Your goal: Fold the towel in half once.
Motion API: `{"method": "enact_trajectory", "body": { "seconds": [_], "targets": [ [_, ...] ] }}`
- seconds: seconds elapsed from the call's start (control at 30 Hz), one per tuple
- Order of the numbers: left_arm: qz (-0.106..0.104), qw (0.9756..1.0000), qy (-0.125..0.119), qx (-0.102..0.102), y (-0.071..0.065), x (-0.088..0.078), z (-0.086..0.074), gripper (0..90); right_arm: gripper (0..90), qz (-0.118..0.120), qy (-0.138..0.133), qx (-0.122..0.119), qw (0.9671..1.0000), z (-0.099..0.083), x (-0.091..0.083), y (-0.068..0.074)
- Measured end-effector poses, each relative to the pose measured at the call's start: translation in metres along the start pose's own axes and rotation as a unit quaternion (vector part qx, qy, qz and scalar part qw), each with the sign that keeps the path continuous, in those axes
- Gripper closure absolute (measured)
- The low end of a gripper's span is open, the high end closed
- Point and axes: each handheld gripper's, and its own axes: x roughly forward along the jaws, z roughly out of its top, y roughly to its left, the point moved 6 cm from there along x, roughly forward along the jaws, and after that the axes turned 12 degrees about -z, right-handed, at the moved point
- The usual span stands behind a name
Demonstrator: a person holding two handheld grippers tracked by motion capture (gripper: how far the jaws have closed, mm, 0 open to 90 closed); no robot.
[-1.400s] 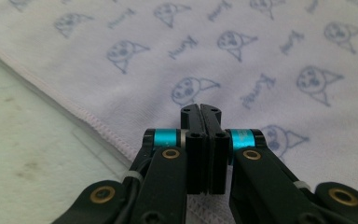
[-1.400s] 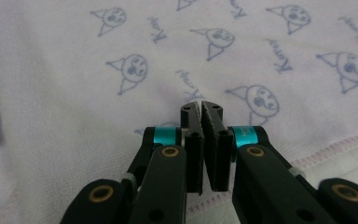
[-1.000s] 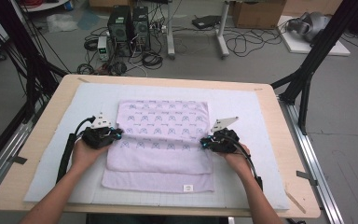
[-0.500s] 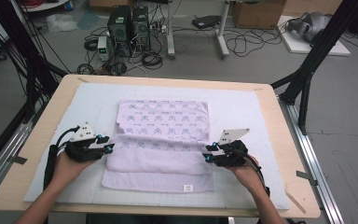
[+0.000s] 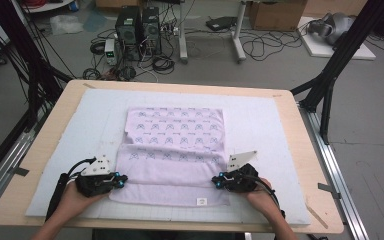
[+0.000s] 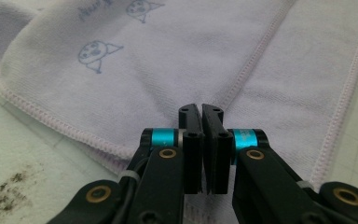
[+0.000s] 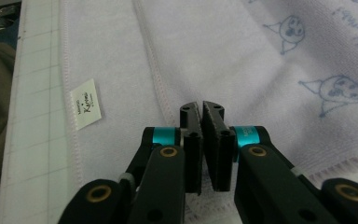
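A pale lilac towel printed with small cat faces lies folded on the white mat, its plain band nearest me. My left gripper sits at the towel's near left edge, and my right gripper at its near right edge. Both have just been closing. In the left gripper view the left gripper has its jaws pressed together over the flat cloth. In the right gripper view the right gripper is shut too, beside a seam, and I see no cloth between either pair of jaws.
A small white label is sewn near the towel's front hem and shows as the label left of the right jaws. The wooden table borders the mat. Dark stains mark the mat. Computers and cables lie on the floor beyond.
Both hands have drawn back along the towel's sides from its middle to its near corners. The left one swung outward and came back in. The towel lies as before.
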Motion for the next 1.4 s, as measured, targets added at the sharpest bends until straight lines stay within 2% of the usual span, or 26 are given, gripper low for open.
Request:
{"method": "enact_trajectory", "body": {
  "seconds": [0.13, 0.23, 0.33, 0.37, 0.4, 0.43, 0.47, 0.5, 0.63, 0.7, 0.93, 1.07, 1.2, 1.4],
  "targets": [
    [0.000, 0.9998, -0.019, 0.005, -0.008, -0.015, 0.007, 87.3, 87.6, 0.004, -0.014, 0.004, 0.9999, 0.005, -0.010, 0.001],
    [-0.004, 0.9994, -0.030, 0.016, -0.022, -0.030, 0.010, 87.3, 87.7, 0.003, -0.034, 0.000, 0.9994, 0.012, -0.023, 0.006],
    [-0.012, 0.9990, -0.030, 0.031, -0.040, -0.041, 0.007, 87.3, 87.6, 0.019, -0.049, 0.001, 0.9986, 0.017, -0.037, 0.018],
    [-0.017, 0.9989, -0.031, 0.029, -0.046, -0.043, 0.004, 87.2, 87.4, 0.027, -0.050, -0.001, 0.9984, 0.016, -0.041, 0.023],
    [-0.021, 0.9989, -0.027, 0.032, -0.051, -0.043, 0.001, 86.3, 86.3, 0.031, -0.053, -0.006, 0.9981, 0.015, -0.044, 0.028],
    [-0.020, 0.9990, -0.022, 0.032, -0.052, -0.042, -0.003, 82.3, 80.8, 0.036, -0.052, -0.004, 0.9980, 0.013, -0.046, 0.031],
    [-0.015, 0.9994, -0.018, 0.028, -0.050, -0.040, -0.006, 74.4, 75.9, 0.036, -0.051, 0.002, 0.9980, 0.011, -0.046, 0.032],
    [-0.013, 0.9995, -0.015, 0.024, -0.047, -0.038, -0.008, 70.8, 75.1, 0.036, -0.049, 0.004, 0.9982, 0.009, -0.044, 0.030],
    [0.002, 0.9996, -0.027, 0.008, -0.030, -0.032, -0.006, 62.5, 70.6, 0.027, -0.047, 0.022, 0.9983, 0.008, -0.033, 0.015],
    [0.006, 0.9995, -0.031, 0.006, -0.023, -0.030, -0.002, 60.4, 68.3, 0.018, -0.045, 0.020, 0.9986, 0.009, -0.027, 0.008],
    [0.019, 0.9983, -0.054, -0.004, 0.000, -0.020, 0.016, 54.8, 63.6, -0.009, -0.034, 0.044, 0.9984, 0.007, -0.013, -0.020],
    [0.024, 0.9979, -0.059, -0.009, 0.010, -0.012, 0.023, 52.5, 58.5, -0.026, -0.037, 0.049, 0.9978, 0.009, -0.008, -0.029],
    [0.030, 0.9966, -0.075, -0.015, 0.018, -0.007, 0.033, 50.2, 52.7, -0.043, -0.052, 0.059, 0.9960, 0.016, -0.007, -0.038],
    [0.042, 0.9943, -0.095, -0.021, 0.029, -0.003, 0.045, 47.7, 44.1, -0.064, -0.054, 0.072, 0.9938, 0.021, -0.003, -0.052]
  ]
}}
